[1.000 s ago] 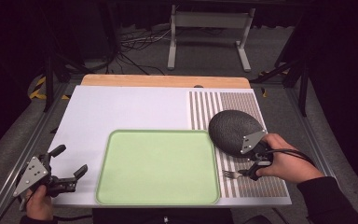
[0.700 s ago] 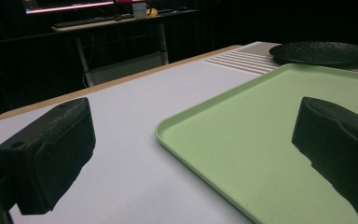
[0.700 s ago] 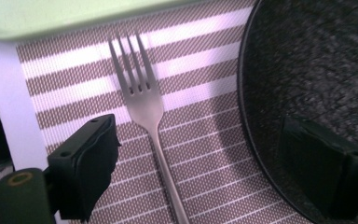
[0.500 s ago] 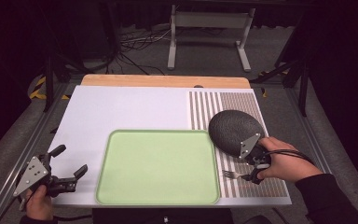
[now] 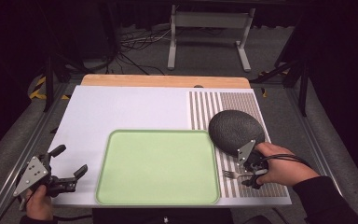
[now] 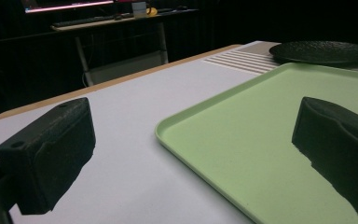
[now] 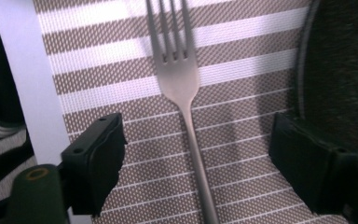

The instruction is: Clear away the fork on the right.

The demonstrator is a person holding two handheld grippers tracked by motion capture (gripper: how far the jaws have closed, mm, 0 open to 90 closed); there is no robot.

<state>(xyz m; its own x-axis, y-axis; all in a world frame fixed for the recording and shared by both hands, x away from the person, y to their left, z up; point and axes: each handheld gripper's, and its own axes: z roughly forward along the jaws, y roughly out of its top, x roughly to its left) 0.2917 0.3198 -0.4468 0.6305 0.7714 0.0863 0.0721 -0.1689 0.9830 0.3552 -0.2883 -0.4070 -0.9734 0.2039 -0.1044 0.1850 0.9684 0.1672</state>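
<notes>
A metal fork (image 5: 231, 175) lies on the striped placemat (image 5: 223, 100), just in front of a dark round plate (image 5: 235, 130). My right gripper (image 5: 250, 176) is lowered over the fork's handle. In the right gripper view the fork (image 7: 186, 93) runs up between the two jaws of my right gripper (image 7: 200, 156). The jaws have just been closing, but a gap remains on each side of the handle, so the gripper is open. My left gripper (image 5: 70, 161) is held open and empty at the table's near left corner, beside the green tray (image 5: 158, 133).
In the left gripper view my left gripper (image 6: 191, 149) straddles the green tray's rim (image 6: 168, 133), with the plate (image 6: 321, 51) far behind. The plate's edge (image 7: 345, 56) lies close to the right jaw. A white mat (image 5: 121, 109) covers the table's left and back.
My right hand has shifted slightly toward the near edge, settling over the fork's handle. The left gripper has stayed where it was.
</notes>
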